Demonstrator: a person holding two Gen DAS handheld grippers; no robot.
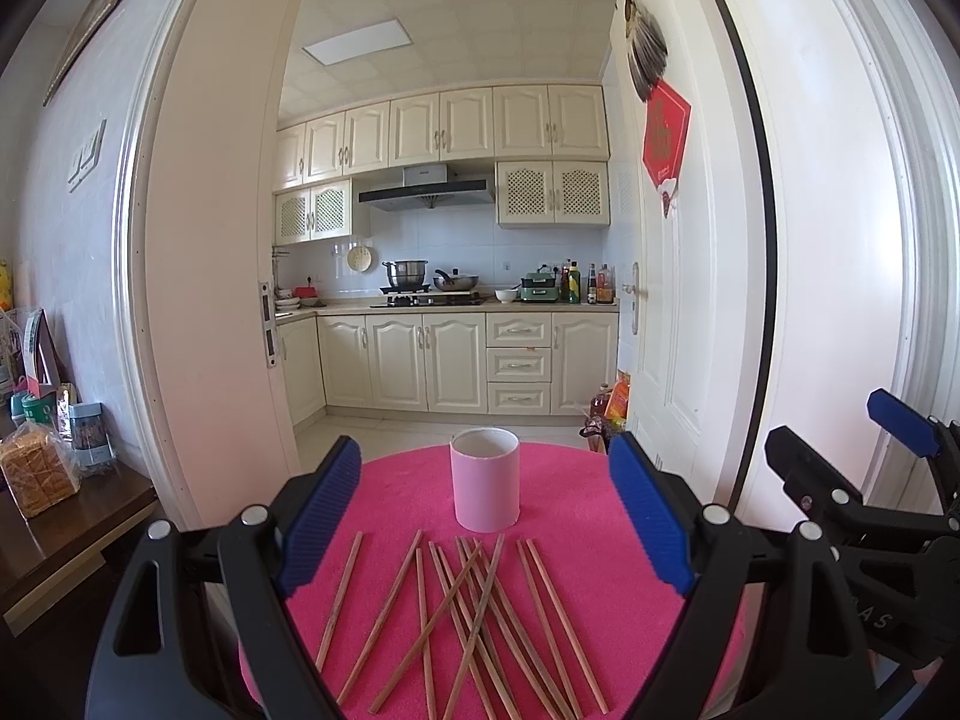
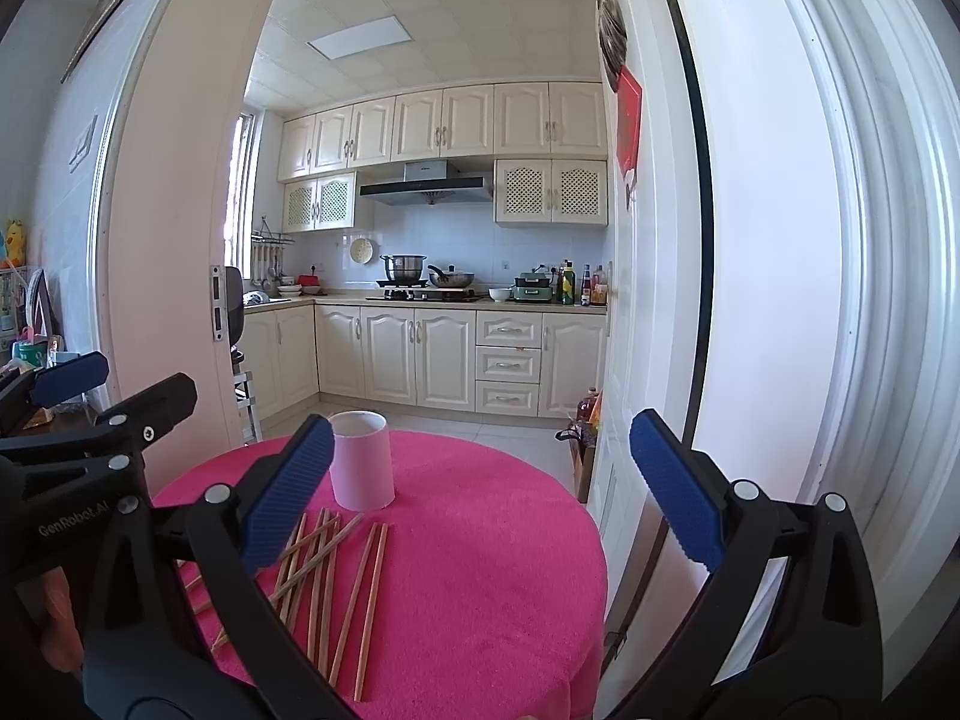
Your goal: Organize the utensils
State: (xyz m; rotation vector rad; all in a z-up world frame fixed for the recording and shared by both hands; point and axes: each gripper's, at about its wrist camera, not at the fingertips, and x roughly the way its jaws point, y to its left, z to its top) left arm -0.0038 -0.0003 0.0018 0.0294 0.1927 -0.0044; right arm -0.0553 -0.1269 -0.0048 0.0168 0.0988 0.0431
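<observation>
Wooden chopsticks [image 1: 474, 618] lie scattered flat on a round pink tablecloth [image 1: 576, 516], straight ahead of and below the left gripper [image 1: 486, 516]. They fall between the lines of its two blue-padded fingers [image 1: 321, 516]. Their long axes run mostly away from the tool, toward a pink cup [image 1: 485, 479] standing upright just beyond their far tips. Several in the middle cross one another. A lone stick at the left and a pair at the right lie apart from the tangle.

The left gripper is held wide open and has hold of nothing. It hangs level above the near edge of the table, pointing at the cup.

The right gripper [image 2: 480, 486] is also spread wide and empty. From its own view the chopsticks [image 2: 336, 576] lie ahead and off to its left, partly hidden behind its left finger. The cup [image 2: 362, 459] stands just past that finger's tip. The cloth straight in front of it is bare. The left gripper [image 2: 90, 402] shows at the left edge of this view, so the two tools are side by side.

By this layout the left gripper looks the better placed of the two, being centred over the pile. A likely first pick is a stick at the edge of the spread. A grip would close across a stick, which already lies in line with the fingers.
</observation>
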